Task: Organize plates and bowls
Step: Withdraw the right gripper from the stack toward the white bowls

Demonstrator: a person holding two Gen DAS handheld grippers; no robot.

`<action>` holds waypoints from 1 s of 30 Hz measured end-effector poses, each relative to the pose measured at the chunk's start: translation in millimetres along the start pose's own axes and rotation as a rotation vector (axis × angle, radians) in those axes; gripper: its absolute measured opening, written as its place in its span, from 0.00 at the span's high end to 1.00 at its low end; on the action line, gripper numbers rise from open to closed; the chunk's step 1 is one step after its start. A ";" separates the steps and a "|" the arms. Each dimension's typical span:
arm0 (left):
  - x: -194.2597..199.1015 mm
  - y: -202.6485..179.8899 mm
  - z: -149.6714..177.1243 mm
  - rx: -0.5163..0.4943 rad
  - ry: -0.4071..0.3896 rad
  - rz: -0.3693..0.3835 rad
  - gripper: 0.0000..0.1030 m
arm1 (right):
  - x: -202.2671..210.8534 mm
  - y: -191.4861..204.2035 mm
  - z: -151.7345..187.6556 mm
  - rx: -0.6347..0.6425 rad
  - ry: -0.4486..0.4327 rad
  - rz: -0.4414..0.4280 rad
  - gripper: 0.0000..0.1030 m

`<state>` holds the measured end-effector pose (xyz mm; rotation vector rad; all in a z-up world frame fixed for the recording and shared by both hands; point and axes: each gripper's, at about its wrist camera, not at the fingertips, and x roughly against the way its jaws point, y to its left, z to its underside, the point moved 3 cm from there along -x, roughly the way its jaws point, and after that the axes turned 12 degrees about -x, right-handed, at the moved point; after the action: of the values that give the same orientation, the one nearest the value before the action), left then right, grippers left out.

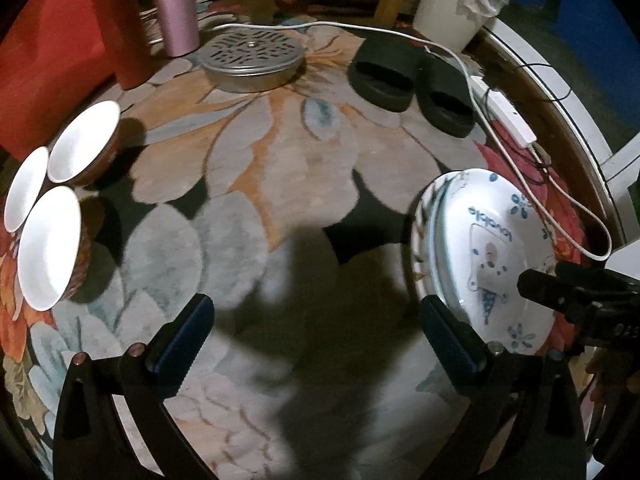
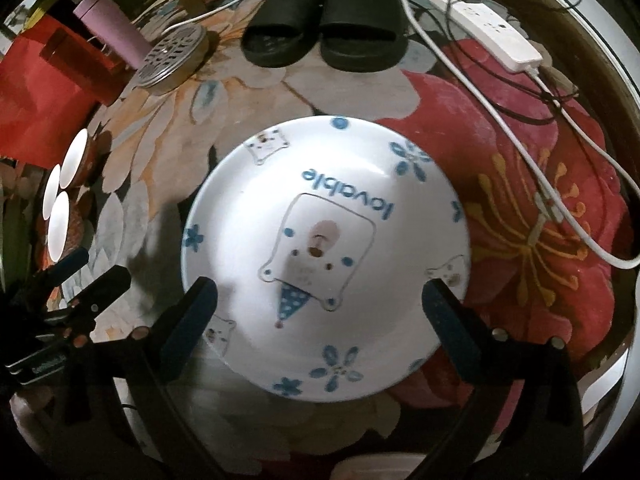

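The right hand-held gripper point(image 2: 320, 304) hung above the printed plate point(image 2: 326, 256), its jaws spread wide to either side of the rim and pressing on nothing. The plate lay flat on the flowered rug point(image 2: 532, 216), seemingly stacked on another plate whose rim showed beside it. The left hand-held gripper point(image 1: 316, 328) stood open and empty, to the left of the plate. Three white bowls point(image 1: 48, 246) clustered on the rug well left of the plate; black slippers point(image 2: 324, 40) lay beyond it.
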<state>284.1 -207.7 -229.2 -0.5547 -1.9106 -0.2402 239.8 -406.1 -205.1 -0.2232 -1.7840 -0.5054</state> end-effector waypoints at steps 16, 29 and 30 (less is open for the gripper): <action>8.0 36.3 19.2 0.044 0.008 -0.044 0.01 | -7.9 30.3 6.6 0.043 0.007 -0.015 0.00; 14.5 60.0 33.7 0.078 0.011 -0.074 0.01 | -12.2 54.7 12.0 0.084 0.007 -0.027 0.00; 14.7 62.5 35.3 0.081 0.013 -0.076 0.01 | -12.5 56.4 12.4 0.087 0.007 -0.028 0.00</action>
<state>280.9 -134.8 -235.5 -0.4257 -1.9223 -0.2138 255.4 -349.1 -207.1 -0.1363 -1.8004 -0.4470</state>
